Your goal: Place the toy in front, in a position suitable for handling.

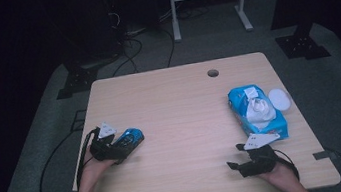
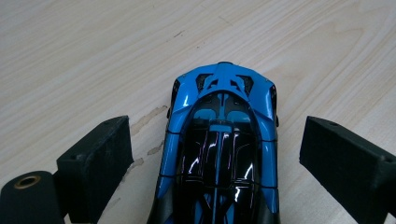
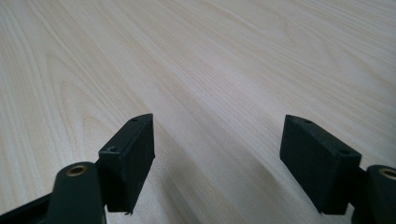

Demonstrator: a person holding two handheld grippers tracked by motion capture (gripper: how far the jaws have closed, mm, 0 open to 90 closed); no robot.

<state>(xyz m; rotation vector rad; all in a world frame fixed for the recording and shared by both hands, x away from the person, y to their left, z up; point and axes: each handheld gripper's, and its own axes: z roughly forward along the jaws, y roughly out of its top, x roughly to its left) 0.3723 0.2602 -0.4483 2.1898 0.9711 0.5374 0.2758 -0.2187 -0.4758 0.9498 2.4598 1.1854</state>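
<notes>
The car (image 2: 219, 149) is straddled lengthwise by the left gripper's (image 2: 215, 158) spread fingers (image 2: 95, 163), untouched; the right gripper (image 3: 217, 158) is held spread, empty.

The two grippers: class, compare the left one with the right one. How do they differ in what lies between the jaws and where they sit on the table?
The left gripper has a blue toy car between its jaws, with gaps on both sides; the right gripper has just bare table between its jaws. The left gripper sits near the table's left edge, the right gripper near the front right, beside the wipes pack. Both are open and hand-held.
</notes>
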